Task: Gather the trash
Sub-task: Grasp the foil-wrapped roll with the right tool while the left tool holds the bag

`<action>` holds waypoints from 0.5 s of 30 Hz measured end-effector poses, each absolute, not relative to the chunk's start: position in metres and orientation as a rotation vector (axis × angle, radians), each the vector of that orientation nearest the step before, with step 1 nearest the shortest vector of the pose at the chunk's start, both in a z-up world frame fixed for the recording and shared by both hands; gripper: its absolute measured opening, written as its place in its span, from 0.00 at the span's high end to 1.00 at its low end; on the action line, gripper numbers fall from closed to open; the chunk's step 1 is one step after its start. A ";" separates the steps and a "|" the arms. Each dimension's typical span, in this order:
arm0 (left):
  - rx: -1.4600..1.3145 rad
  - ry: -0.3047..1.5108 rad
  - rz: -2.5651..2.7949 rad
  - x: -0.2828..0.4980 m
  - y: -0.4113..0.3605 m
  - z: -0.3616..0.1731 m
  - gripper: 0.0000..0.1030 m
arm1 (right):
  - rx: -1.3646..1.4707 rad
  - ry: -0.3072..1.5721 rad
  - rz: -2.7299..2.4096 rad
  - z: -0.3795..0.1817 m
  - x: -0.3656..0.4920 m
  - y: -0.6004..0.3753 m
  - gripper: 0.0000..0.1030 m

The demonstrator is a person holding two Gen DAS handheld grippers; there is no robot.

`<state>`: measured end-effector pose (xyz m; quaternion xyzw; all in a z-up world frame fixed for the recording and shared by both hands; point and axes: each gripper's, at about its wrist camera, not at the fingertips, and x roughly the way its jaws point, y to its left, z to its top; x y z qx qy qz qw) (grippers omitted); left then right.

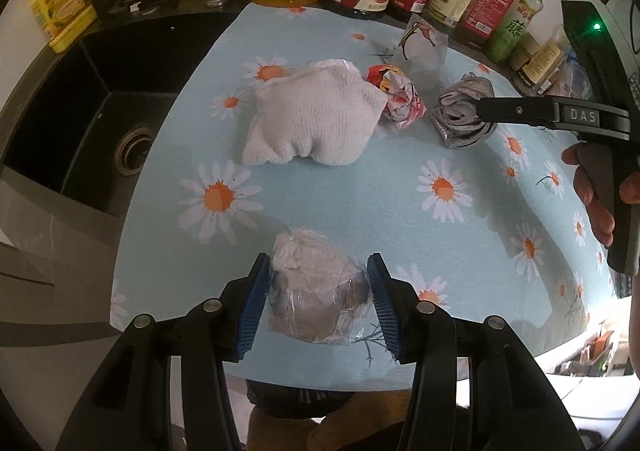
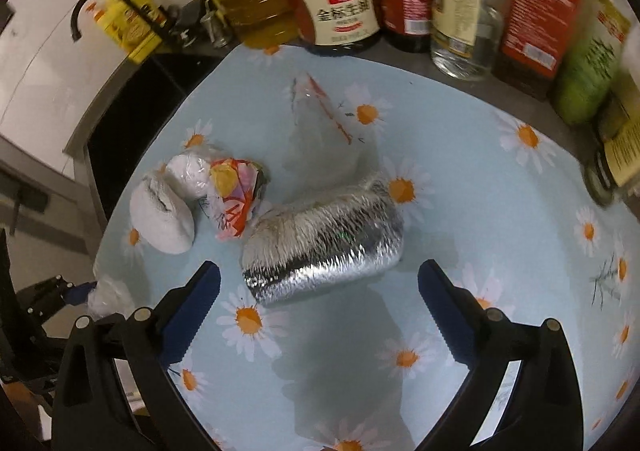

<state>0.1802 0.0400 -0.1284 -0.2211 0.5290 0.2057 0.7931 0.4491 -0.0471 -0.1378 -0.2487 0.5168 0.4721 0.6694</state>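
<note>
Left to right. Black sink (image 1: 100, 139) off left edge of daisy cloth (image 1: 352, 211).

Left gripper (image 1: 318, 293): jaws narrow, pads pressing clear plastic wad (image 1: 316, 291) near front edge; wad looks caught, ready to carry off.

White knitted bundle (image 1: 316, 119) mid-cloth, crumpled colourful wrapper (image 1: 396, 95) touching it.

Right gripper (image 2: 320, 311): jaws wide, nothing between, silver foil wad (image 2: 324, 247) just ahead. Next move, I'd guess: ease forward, straddle foil, close.

Clear bag (image 2: 324, 139) behind foil; bottles (image 2: 460, 3) along back, apart from the trash.
</note>
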 end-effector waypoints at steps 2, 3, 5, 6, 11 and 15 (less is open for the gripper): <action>-0.479 1.140 0.453 0.180 0.039 -0.129 0.54 | -0.573 1.171 1.071 -0.143 0.453 -0.042 0.05; -0.480 1.140 0.459 0.180 0.038 -0.128 0.54 | -0.579 1.176 1.071 -0.146 0.455 -0.040 0.05; -0.482 1.139 0.471 0.180 0.037 -0.127 0.54 | -0.575 1.190 1.082 -0.151 0.461 -0.036 0.05; -0.483 1.139 0.477 0.179 0.037 -0.127 0.54 | -0.577 1.196 1.086 -0.153 0.462 -0.034 0.05; -0.494 1.138 0.499 0.178 0.037 -0.127 0.54 | -0.585 1.182 1.111 -0.155 0.465 -0.030 0.13; -0.499 1.139 0.501 0.179 0.035 -0.128 0.54 | -0.611 1.157 1.129 -0.152 0.461 -0.031 0.24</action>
